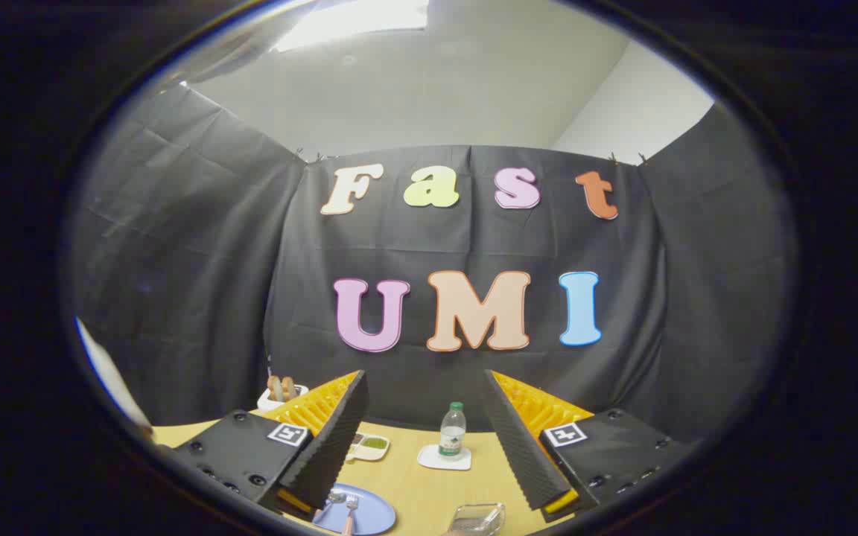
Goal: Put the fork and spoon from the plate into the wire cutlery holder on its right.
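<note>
The fork (351, 514) and spoon (331, 500) lie on the round blue plate (373, 517), low between the ribbed fingers, with the clear-looking holder (478, 517) to its right. The gripper (425, 439) is spread wide and empty; judging so, no pickup has begun, and it must descend toward the plate first.

Ridged wedge-shaped fingers (339, 432) on black screw-studded mounts (239, 450), each bearing a square black-and-white marker (287, 434).
</note>
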